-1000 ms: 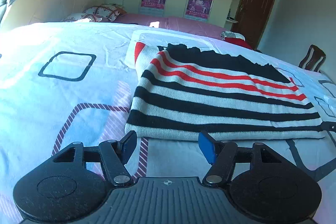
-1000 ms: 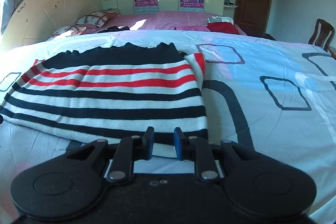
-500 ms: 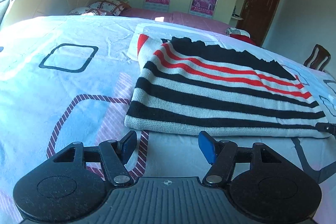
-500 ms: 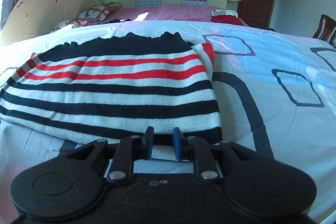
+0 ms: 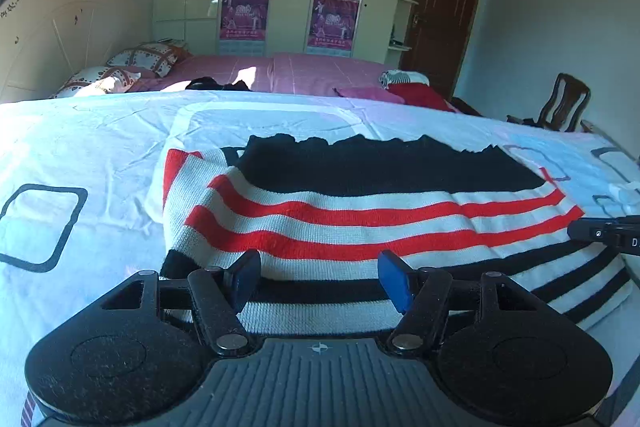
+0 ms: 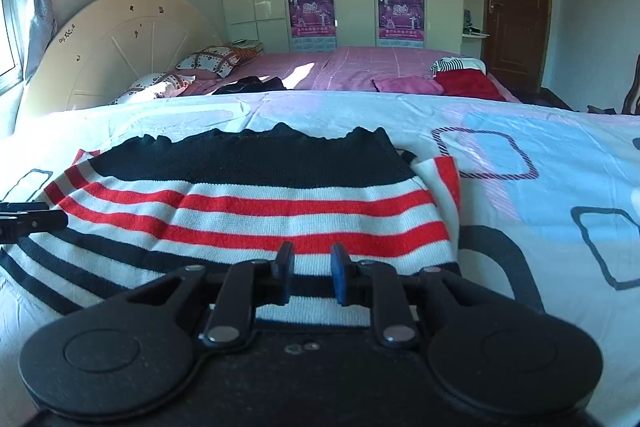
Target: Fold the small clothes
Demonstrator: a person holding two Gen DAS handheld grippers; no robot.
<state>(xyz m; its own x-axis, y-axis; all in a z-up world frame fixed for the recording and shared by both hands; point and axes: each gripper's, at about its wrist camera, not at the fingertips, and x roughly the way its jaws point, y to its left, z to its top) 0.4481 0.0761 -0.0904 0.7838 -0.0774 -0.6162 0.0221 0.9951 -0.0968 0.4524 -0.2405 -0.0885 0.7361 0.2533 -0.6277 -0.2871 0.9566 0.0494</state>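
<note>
A: Left view?
B: My left gripper [image 5: 318, 277] is spread wide, nothing between the fingers, over the near left corner of the striped sweater [image 5: 360, 223]. The sweater lies flat on the bedsheet [image 5: 92, 155].
A: Right view?
B: My right gripper [image 6: 311, 269] has a narrow gap and isn't pinching, sitting over the sweater's near right corner.
</note>
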